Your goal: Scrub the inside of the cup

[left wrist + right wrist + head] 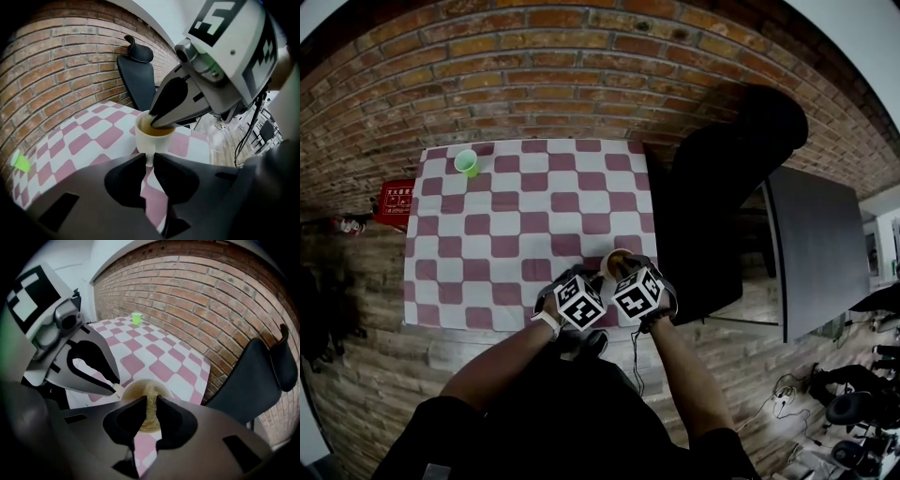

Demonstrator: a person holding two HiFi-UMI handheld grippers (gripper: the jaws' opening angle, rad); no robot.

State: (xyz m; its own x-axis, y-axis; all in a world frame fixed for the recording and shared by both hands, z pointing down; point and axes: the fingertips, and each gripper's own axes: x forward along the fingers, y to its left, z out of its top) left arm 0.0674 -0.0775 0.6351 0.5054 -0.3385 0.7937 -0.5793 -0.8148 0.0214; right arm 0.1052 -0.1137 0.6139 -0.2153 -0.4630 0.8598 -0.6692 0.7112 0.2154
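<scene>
Two grippers: left gripper [149, 163] clenches cup [143, 139] by handle [149, 157]; right gripper [151, 401] grasps half-hidden scrubber [150, 414].

A smooth, matt off-white cup [150, 139], apparently ceramic, and a coarse, fibrous yellow pad [150, 411] above a worktop [516, 225] covered in flat checked cloth. The jaws of the left gripper [149, 161] and right gripper [151, 400] are matt dark plastic. Behind: a rough brick wall [553, 56], a green plastic cup [467, 162], and a smooth black chair [136, 79].

Green cup [467, 161] on checkered tablecloth's [516, 225] far corner; black chair [722, 187] just beside.
</scene>
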